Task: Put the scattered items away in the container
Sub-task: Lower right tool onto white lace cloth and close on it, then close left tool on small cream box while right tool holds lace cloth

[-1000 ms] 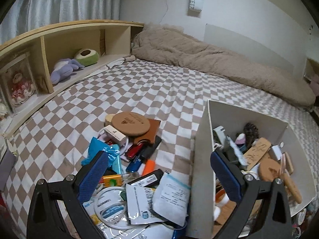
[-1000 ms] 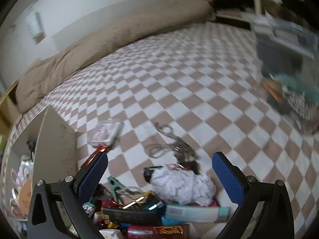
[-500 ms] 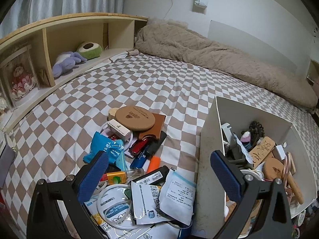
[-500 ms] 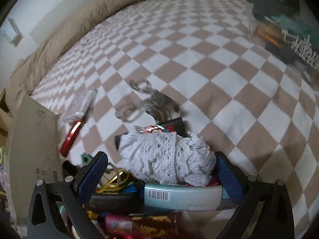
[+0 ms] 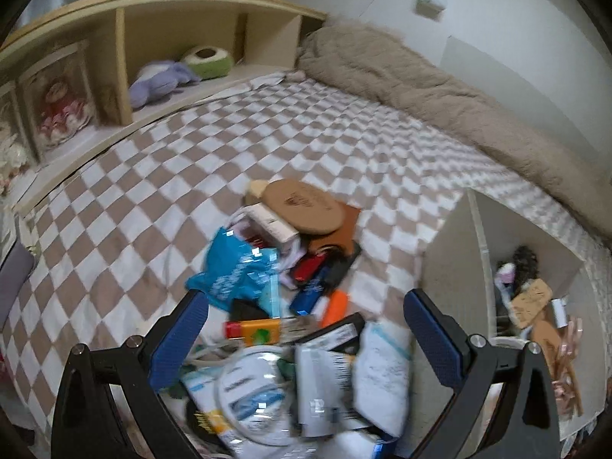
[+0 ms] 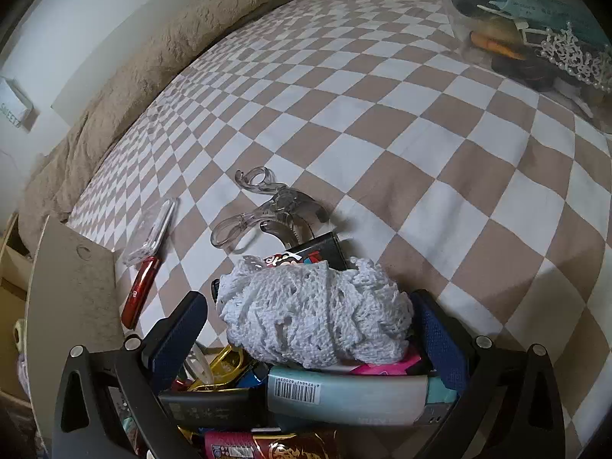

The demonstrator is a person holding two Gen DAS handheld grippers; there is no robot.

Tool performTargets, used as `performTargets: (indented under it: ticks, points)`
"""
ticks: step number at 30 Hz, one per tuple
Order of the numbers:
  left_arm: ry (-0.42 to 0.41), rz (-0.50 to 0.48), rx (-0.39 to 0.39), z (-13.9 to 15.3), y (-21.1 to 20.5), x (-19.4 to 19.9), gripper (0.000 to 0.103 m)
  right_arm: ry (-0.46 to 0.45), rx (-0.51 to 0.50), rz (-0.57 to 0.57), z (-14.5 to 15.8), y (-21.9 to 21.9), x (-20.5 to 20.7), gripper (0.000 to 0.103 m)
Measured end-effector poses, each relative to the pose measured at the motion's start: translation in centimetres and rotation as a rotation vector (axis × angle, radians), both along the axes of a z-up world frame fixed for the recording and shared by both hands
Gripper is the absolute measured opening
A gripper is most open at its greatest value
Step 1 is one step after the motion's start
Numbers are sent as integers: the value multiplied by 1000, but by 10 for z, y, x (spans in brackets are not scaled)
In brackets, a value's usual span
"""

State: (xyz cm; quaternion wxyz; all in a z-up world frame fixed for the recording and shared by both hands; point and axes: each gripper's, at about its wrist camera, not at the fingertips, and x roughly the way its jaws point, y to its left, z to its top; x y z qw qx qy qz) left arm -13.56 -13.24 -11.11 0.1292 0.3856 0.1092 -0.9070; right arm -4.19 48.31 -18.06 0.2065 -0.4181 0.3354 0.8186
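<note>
My left gripper stands open over a heap on the checkered bed: a blue packet, a round wooden coaster, an orange box, white sachets. The white container, part filled, stands to its right. My right gripper is open, its fingers on either side of a white crocheted bundle that lies on top of a second heap with a pale tube. Beyond lie a clear hair clip, a red lighter and a clear sleeve. The container's wall is at the left.
A wooden shelf with plush toys runs along the bed's left side. A beige blanket lies bunched along the far wall. A clear bin of trinkets sits at the bed's far right. Bare checkered sheet lies between the heaps and the blanket.
My right gripper has moved down and forward until the crocheted bundle lies between its open fingers. My left gripper has swung slightly left and closer to its heap; that view is blurred.
</note>
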Motion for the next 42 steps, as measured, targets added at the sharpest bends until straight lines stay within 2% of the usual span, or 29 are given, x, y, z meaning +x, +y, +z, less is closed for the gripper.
performTargets:
  ticks: [4,9,10,11,12,13,17,26,30,32,37,40,42]
  points:
    - [-59,57,-19,-14,-21,1,103,-15,6,10,1,-2,0,103]
    - [-92,156,32,-28,-50,7,103,-82,80,48,2,-10,-18,102]
    - [-95,173,49,-29,-55,9,103,-90,99,49,3,-12,-18,98]
    - [-96,189,66,-31,-59,11,103,-96,118,48,5,-13,-18,86]
    - [-97,208,82,-33,-64,13,103,-95,130,51,7,-13,-17,81]
    - [-97,225,96,-34,-68,15,103,-89,130,60,8,-13,-17,81]
    - [-110,254,137,-42,-78,23,103,-52,105,99,12,-11,-14,79]
    - [-180,266,107,-61,-82,35,103,46,22,115,26,-8,-13,79]
    - [-173,259,131,-62,-83,40,103,99,-72,126,29,-5,-14,79]
    - [-159,253,169,-62,-84,41,103,115,-105,134,29,-8,-20,79]
    - [-132,250,270,-60,-89,48,103,135,-102,153,35,-13,-27,79]
    - [-129,260,266,-60,-88,52,103,149,-106,164,38,-18,-31,79]
    - [-135,298,233,-60,-88,56,103,154,-113,170,39,-18,-32,79]
